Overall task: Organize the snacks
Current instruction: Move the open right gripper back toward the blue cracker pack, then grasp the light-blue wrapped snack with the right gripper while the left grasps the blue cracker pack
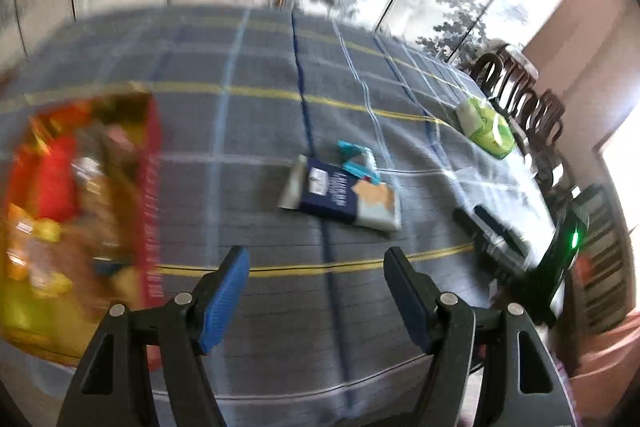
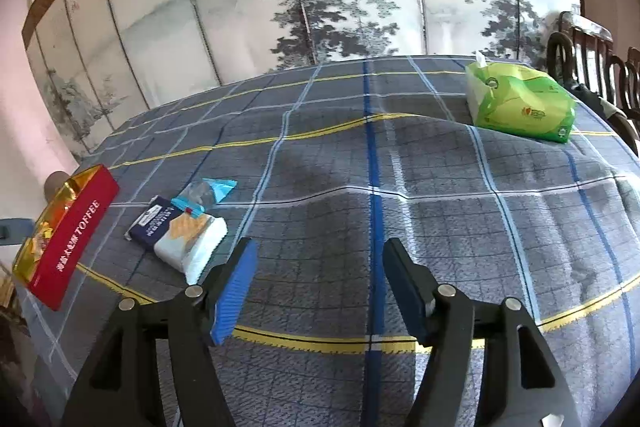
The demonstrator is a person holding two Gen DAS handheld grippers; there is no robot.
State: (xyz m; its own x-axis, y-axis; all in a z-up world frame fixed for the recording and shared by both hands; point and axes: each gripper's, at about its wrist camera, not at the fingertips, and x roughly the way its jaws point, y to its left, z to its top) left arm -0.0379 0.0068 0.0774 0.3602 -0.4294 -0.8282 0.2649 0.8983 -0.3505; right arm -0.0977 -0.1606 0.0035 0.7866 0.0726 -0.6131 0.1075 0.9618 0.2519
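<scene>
A red toffee box (image 1: 152, 211) full of wrapped snacks sits at the left of the blurred left wrist view; in the right wrist view the same box (image 2: 72, 235) lies at the table's left edge. A navy and white cracker packet (image 1: 344, 199) (image 2: 180, 231) lies flat on the checked cloth, with a small clear and teal packet (image 1: 358, 157) (image 2: 210, 191) just behind it. My left gripper (image 1: 316, 255) hovers open above the cloth, right of the box, nothing between its fingers. My right gripper (image 2: 318, 247) is open and empty, right of the cracker packet.
A green tissue pack (image 2: 520, 103) (image 1: 486, 125) lies at the far right of the table. Dark wooden chairs (image 2: 592, 67) stand beyond the right edge. The other gripper's black body with a green light (image 1: 568, 247) shows at the right of the left wrist view. A painted screen backs the table.
</scene>
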